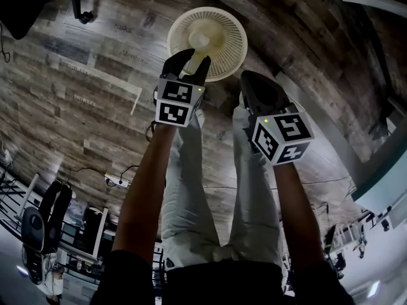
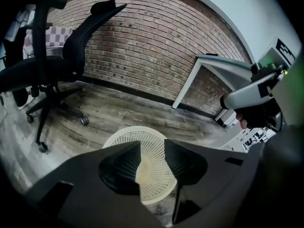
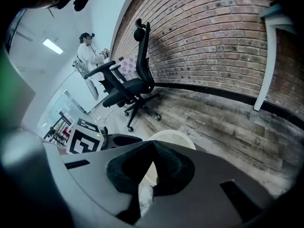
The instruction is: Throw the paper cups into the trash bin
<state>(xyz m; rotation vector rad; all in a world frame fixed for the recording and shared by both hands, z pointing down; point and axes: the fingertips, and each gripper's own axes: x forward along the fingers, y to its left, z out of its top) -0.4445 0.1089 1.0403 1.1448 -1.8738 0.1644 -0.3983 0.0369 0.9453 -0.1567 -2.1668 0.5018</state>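
Cream mesh trash bin (image 1: 222, 27) on the floor, directly under left gripper (image 1: 193, 61): jaws parted, pale paper cup (image 2: 141, 172) loose between them, apparently the drop step. Right gripper (image 1: 251, 80) clenched, seemingly empty, just right. Next: withdraw, seek any remaining cups.

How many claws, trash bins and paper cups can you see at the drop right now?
Claws: 2, left claw open, right claw shut
Trash bin: 1, white mesh, on the floor below both claws
Paper cup: 1, between the left claw's jaws, over the bin
Total: 4
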